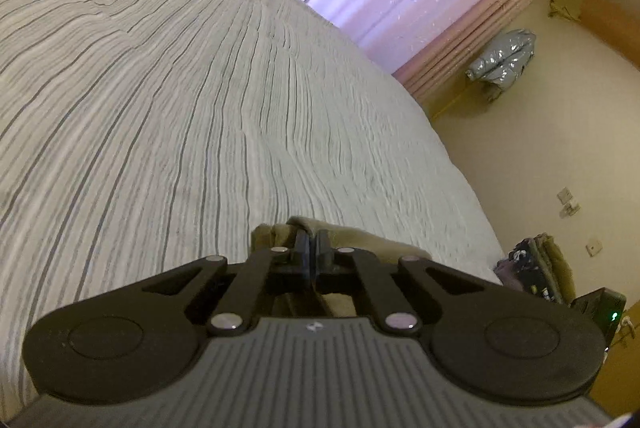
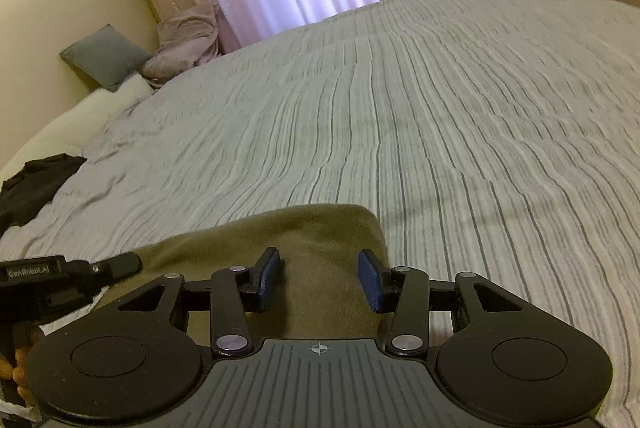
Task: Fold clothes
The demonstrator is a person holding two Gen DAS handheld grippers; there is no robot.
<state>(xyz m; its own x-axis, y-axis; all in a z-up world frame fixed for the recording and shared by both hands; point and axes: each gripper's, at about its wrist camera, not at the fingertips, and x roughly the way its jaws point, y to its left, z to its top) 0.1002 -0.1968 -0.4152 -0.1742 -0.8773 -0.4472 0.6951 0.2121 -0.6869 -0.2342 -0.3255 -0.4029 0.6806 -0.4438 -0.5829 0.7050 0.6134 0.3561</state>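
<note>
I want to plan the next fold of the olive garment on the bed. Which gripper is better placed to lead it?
Left. The left gripper is shut on an edge of the olive garment, so it could probably lift and carry that edge over. The right gripper stands open above the cloth, gripping nothing.

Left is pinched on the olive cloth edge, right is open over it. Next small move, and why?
Probably close the right gripper on the olive garment: its jaws stand apart with that cloth between and below them, nothing gripped. The left gripper is already shut on an edge of it. With both edges held, the cloth can likely be lifted over the striped bedcover to fold.
</note>
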